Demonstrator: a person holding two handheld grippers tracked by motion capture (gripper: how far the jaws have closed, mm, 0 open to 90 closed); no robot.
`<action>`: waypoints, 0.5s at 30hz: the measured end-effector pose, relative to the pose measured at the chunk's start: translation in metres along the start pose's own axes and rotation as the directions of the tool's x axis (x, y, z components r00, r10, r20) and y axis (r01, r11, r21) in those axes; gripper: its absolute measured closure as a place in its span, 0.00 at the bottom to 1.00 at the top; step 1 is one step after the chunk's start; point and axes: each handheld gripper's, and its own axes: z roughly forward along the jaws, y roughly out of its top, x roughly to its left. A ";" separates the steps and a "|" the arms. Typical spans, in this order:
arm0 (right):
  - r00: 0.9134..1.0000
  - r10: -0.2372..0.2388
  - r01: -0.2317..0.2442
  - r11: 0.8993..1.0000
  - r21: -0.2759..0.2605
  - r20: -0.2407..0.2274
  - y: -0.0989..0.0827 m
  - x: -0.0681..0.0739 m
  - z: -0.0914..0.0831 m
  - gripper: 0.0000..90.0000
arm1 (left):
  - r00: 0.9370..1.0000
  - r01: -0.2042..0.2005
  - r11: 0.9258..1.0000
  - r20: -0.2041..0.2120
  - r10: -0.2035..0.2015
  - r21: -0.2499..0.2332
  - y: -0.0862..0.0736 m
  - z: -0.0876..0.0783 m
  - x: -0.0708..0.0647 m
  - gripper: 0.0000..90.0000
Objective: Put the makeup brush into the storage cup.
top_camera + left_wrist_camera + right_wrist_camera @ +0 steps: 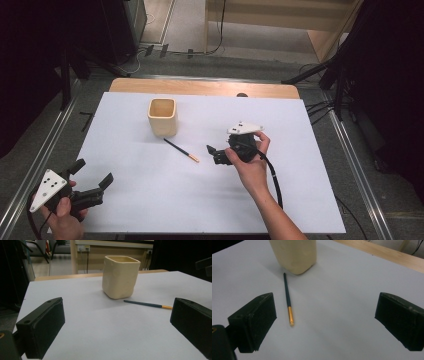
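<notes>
While the pencil (181,150) lies beside the cup (163,117), left gripper (93,180) and right gripper (214,154) both spread wide, empty.

A white sheet (150,200) covers most of a wooden table (200,87), whose bare far edge shows as a tan strip. Grey floor (200,30) surrounds it, with metal rails (360,165) running along both sides. Black curtains (30,50) hang dark at left and right. Beyond the table stands light wooden furniture (280,15), and black cables (150,50) trail across the floor near it. Even overhead light, soft shadows
</notes>
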 end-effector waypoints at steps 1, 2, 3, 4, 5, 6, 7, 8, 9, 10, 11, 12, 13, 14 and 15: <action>1.000 -0.002 0.002 1.000 0.003 0.002 0.002 0.001 0.002 0.06 | 1.000 0.004 1.000 0.002 -0.004 0.000 0.000 0.000 0.000 0.00; 1.000 -0.002 0.002 1.000 0.003 0.002 0.002 0.001 0.002 0.06 | 1.000 0.004 1.000 0.002 -0.004 0.000 0.000 0.000 0.000 0.00; 1.000 -0.008 0.008 1.000 0.014 -0.005 0.007 0.004 0.006 0.06 | 1.000 0.006 1.000 0.004 -0.006 0.000 0.000 0.000 0.000 0.00; 1.000 -0.012 0.013 1.000 0.017 -0.005 0.009 0.004 0.008 0.06 | 1.000 0.006 1.000 0.005 -0.006 0.000 -0.001 0.000 0.000 0.00; 1.000 -0.014 0.014 1.000 0.023 -0.007 0.012 0.006 0.010 0.07 | 1.000 0.007 1.000 0.006 -0.007 0.001 -0.001 0.001 0.000 0.00; 1.000 -0.017 0.017 1.000 0.025 -0.012 0.013 0.006 0.011 0.07 | 1.000 0.006 1.000 0.008 -0.006 0.003 -0.001 0.001 0.000 0.00; 1.000 -0.020 0.020 0.999 0.029 -0.014 0.015 0.008 0.013 0.07 | 1.000 0.006 1.000 0.008 -0.006 0.004 -0.001 0.001 -0.001 0.00; 1.000 -0.024 0.024 0.999 0.035 -0.015 0.017 0.009 0.015 0.07 | 1.000 0.005 1.000 0.009 -0.005 0.005 -0.001 0.001 -0.001 0.00; 0.999 -0.029 0.029 0.999 0.042 -0.017 0.019 0.010 0.017 0.07 | 1.000 0.005 1.000 0.009 -0.005 0.004 -0.001 0.001 -0.001 0.00; 0.999 -0.032 0.033 0.998 0.048 -0.022 0.021 0.012 0.019 0.07 | 1.000 0.005 1.000 0.010 -0.005 0.005 -0.001 0.001 -0.001 0.00; 0.999 -0.037 0.038 0.998 0.051 -0.025 0.022 0.013 0.021 0.07 | 1.000 0.006 1.000 0.011 -0.006 0.006 -0.001 0.002 0.000 0.00; 0.999 -0.040 0.042 0.998 0.057 -0.029 0.024 0.014 0.023 0.08 | 1.000 0.008 1.000 0.011 -0.008 0.004 -0.001 0.002 0.000 0.00; 0.999 -0.040 0.042 0.997 0.063 -0.029 0.026 0.015 0.025 0.09 | 1.000 0.008 1.000 0.012 -0.008 0.004 -0.001 0.002 0.000 0.00; 0.998 -0.045 0.047 0.997 0.065 -0.033 0.027 0.016 0.028 0.09 | 1.000 0.008 1.000 0.012 -0.008 0.003 -0.001 0.002 0.000 0.00; 0.998 -0.047 0.050 0.996 0.076 -0.037 0.029 0.016 0.030 0.09 | 1.000 0.008 1.000 0.012 -0.008 0.003 -0.001 0.002 0.000 0.00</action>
